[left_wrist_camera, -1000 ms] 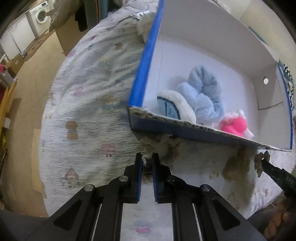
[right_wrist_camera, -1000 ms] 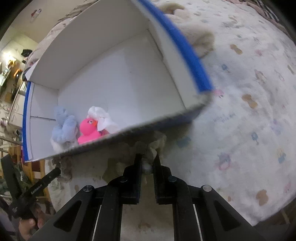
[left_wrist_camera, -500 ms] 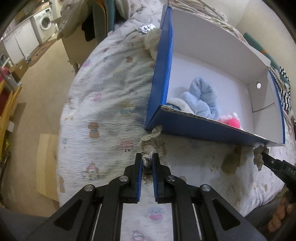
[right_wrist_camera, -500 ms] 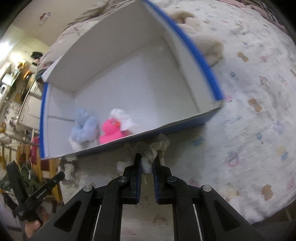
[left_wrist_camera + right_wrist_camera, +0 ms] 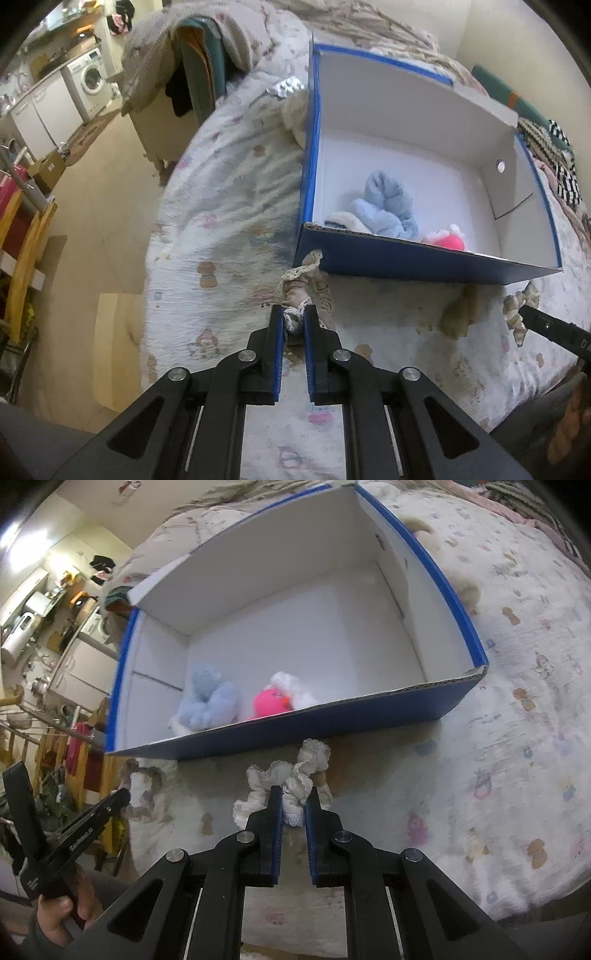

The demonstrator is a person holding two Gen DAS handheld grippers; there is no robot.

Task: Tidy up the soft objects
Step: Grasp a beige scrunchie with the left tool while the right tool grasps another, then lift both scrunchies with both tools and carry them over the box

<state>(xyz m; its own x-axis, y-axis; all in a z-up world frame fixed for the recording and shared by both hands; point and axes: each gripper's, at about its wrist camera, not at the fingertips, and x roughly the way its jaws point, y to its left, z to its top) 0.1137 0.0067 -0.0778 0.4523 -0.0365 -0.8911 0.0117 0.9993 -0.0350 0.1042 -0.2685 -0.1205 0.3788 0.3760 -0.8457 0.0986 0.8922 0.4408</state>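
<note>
A blue cardboard box [image 5: 417,262] [image 5: 369,712] with a white inside stands on the bed. It holds a light blue plush [image 5: 388,206] [image 5: 207,698], a pink and white plush [image 5: 448,240] [image 5: 277,698] and a white soft item [image 5: 345,220]. My left gripper [image 5: 294,314] is shut on one end of a lace-trimmed cloth [image 5: 303,280]. My right gripper [image 5: 294,794] is shut on the other end of the cloth [image 5: 295,775]. Both hold it just in front of the box's near wall. The right gripper's tip [image 5: 528,314] shows in the left wrist view and the left gripper [image 5: 122,797] in the right wrist view.
The bed has a white quilt [image 5: 221,221] [image 5: 517,701] with small cartoon prints. A beige plush [image 5: 465,587] lies beyond the box's right wall. Another fluffy item [image 5: 291,114] and a blister pack [image 5: 286,86] lie by its left wall. The bed edge drops to the floor [image 5: 92,221] at left.
Both grippers have pulled back and up from the box with the cloth, so the box looks farther away and more of its inside shows. Both stayed shut.
</note>
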